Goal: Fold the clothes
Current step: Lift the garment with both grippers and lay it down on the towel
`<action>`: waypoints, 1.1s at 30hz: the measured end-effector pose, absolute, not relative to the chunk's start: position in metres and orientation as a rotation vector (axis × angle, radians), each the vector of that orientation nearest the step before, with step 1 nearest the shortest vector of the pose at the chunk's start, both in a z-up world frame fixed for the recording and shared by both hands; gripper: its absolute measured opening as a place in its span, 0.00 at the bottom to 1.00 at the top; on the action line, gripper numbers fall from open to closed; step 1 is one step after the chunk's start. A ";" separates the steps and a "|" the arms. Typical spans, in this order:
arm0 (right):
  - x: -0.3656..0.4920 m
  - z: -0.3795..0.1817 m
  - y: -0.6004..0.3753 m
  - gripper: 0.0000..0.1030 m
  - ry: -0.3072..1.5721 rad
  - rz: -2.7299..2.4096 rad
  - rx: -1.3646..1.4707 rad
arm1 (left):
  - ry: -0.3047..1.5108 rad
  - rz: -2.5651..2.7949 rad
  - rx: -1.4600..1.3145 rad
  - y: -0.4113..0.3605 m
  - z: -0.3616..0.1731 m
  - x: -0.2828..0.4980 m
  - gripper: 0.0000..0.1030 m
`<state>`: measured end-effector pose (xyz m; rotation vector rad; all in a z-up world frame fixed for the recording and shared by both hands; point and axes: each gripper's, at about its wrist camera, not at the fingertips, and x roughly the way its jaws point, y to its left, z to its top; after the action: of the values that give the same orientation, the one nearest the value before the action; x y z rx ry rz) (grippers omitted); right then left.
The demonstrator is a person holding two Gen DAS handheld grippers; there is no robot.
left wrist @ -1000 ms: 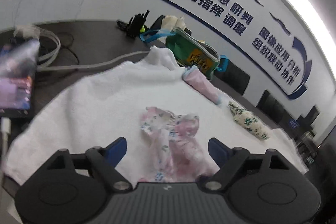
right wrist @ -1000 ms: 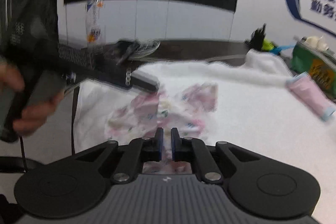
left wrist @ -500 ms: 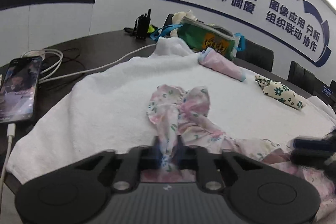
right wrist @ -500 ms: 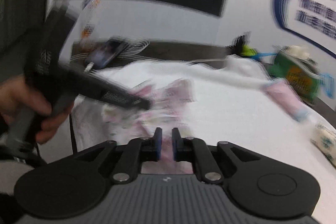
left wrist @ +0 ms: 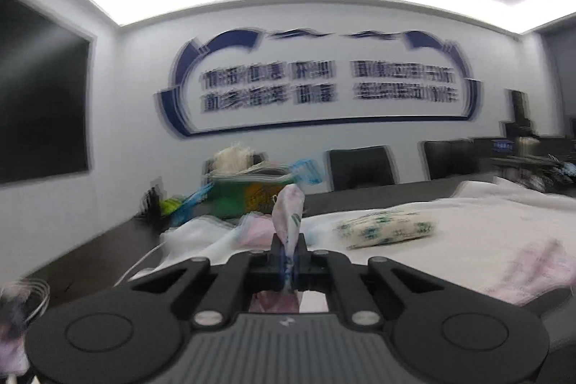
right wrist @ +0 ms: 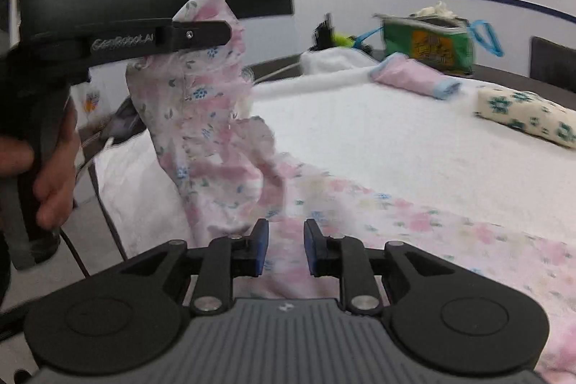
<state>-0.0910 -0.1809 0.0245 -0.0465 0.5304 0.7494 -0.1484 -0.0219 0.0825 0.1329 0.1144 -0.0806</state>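
- The flowered garment (right wrist: 201, 117), pink and white with small blue blossoms, is half lifted: one end hangs in the air at the left, while the rest trails down and lies spread over the white towel (right wrist: 378, 139) that covers the bench (left wrist: 108, 251).
- The left tongs (right wrist: 201, 33) are clenched on the top edge of that raised end; in the left wrist view a strip of the cloth (left wrist: 288, 215) stands up between the closed fingers.
- The right tongs (right wrist: 282, 249) are released, their blue-padded fingers (right wrist: 260, 247) parted over the part of the garment lying on the towel. No cloth is pinched between them.
- Step in hand, as I judge it: lifting and spreading the garment so it can be laid flat before the first fold.
- The next move likely calls for the right tongs to close on a free edge or corner of the lying part, well apart from the left grip, so both can pull the cloth taut.
- Farther back on the towel lie a rolled pink piece with a blue hem (right wrist: 414, 80) and a folded cream piece with green flowers (right wrist: 525, 117), seemingly done.
- Beyond them stands a green bag (right wrist: 428, 45) with blue handles.
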 end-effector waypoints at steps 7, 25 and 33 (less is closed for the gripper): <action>-0.109 0.052 -0.295 0.31 0.443 0.423 0.137 | 0.184 -0.363 0.215 -0.127 0.060 -0.131 0.07; -0.165 0.045 -0.188 0.76 0.249 0.916 -0.219 | 0.492 0.040 -0.522 0.146 0.032 -0.165 0.75; -0.169 0.029 -0.147 0.77 0.230 0.865 -0.338 | 0.525 -0.213 -0.455 0.098 0.038 -0.122 0.03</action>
<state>-0.1685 -0.1469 0.0286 -0.3377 0.2303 0.8650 -0.1219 0.0976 0.0378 -0.4550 0.5255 -0.2128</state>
